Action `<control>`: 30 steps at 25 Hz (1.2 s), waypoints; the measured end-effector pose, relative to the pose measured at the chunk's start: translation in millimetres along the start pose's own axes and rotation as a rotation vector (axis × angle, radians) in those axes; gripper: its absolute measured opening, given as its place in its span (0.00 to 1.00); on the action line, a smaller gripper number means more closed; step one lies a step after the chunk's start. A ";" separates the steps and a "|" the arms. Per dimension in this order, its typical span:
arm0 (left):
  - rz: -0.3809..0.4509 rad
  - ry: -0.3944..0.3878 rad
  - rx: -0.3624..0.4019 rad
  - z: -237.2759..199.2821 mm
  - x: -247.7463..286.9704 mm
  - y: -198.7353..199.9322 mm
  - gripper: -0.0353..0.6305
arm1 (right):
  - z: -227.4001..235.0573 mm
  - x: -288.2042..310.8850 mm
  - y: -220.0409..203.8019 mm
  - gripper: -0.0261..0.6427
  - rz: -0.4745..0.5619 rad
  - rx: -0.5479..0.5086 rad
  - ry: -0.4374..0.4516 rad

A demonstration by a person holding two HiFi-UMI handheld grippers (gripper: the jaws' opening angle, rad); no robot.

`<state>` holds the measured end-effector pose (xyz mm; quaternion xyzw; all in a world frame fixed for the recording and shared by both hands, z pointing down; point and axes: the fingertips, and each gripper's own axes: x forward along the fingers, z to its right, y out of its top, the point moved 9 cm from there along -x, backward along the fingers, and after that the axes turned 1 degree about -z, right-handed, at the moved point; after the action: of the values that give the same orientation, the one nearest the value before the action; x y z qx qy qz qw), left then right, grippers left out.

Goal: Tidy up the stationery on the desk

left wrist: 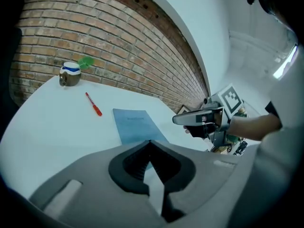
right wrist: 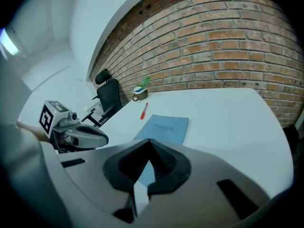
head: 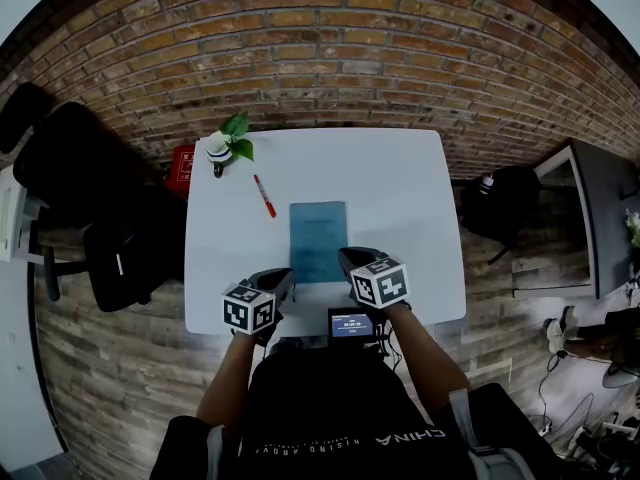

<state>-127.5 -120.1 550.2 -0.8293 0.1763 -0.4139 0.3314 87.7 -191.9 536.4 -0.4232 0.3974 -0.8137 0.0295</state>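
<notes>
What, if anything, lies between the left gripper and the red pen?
Nothing visible. Only bare white desk separates the left gripper from the red pen. The blue notebook lies just to the right of that path, and the plant pot stands beyond the pen at the far corner.

A white table (head: 420, 198) holds three things. A blue notebook (head: 318, 240) lies flat near the middle, a bit toward the front edge. A red pen (head: 264, 196) lies near it, to the left and further back. A small cup (head: 217, 152) sits at the back left corner, with green leaves (head: 238, 136) beside it.
</notes>
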 end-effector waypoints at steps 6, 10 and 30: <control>0.027 0.080 -0.023 0.6 -8.9 -3.2 0.07 | 0.8 0.9 0.7 0.05 -0.017 -0.047 0.044; 0.054 0.134 -0.025 -4.7 -18.8 -0.4 0.07 | -1.7 13.0 12.2 0.06 -0.040 -0.107 0.056; 0.050 0.138 0.043 -120.6 -41.0 18.1 0.07 | -52.5 188.8 86.8 0.20 -0.157 -0.177 -0.045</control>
<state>-249.1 -158.6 567.0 -0.7870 0.2103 -0.4652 0.3463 -95.5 -291.0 586.6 -0.4721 0.4326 -0.7655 -0.0627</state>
